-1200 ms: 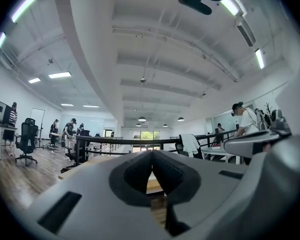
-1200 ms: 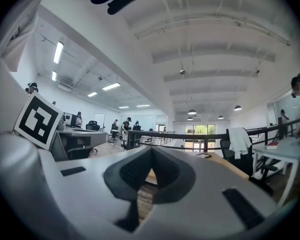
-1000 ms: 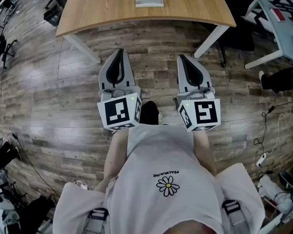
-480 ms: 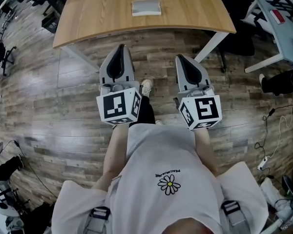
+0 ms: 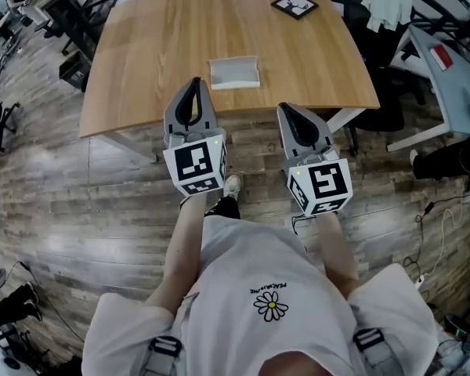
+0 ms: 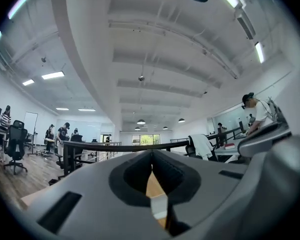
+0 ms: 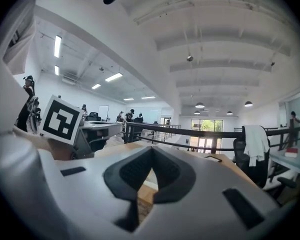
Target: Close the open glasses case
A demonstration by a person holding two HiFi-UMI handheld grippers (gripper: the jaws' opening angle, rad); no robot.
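Head view: glasses case (image 5: 235, 73) lies flat on the wooden table (image 5: 141, 61), lid open, pale grey, near the table's 6 o'clock edge and roughly mid-width. Nothing touches it.

Left gripper (image 5: 193, 83): claw pressed together, empty. Its nose overlaps the table's near edge, and the case sits at 2 o'clock from the tips, near but apart. Left gripper view (image 6: 151, 152) confirms it: the pads meet in one seam with nothing pinched. Through the notch below the seam a slice of tabletop and a pale strip show, likely the case, but I can't tell for sure.

Right gripper (image 5: 285, 108): claw pressed together, empty. Its tips are right at the table's near edge, with the case at 10 o'clock from them, a bit farther off than from the left one. Right gripper view (image 7: 152, 150) shows the same seam, pads touching, with wood visible through the notch. The left gripper's marker cube (image 7: 62, 119) shows at 9 o'clock in that view.

Both grippers point toward 12 o'clock, side by side, well apart from each other, with the case between their lines.

Other items: black-framed card (image 5: 294, 5) on the table at 1 o'clock from the case, well apart, near the far right corner. Person's white T-shirt (image 5: 270, 272) with a daisy print is at 6 o'clock. One shoe (image 5: 231, 185) shows between the grippers' cubes on the plank floor (image 5: 78, 202).
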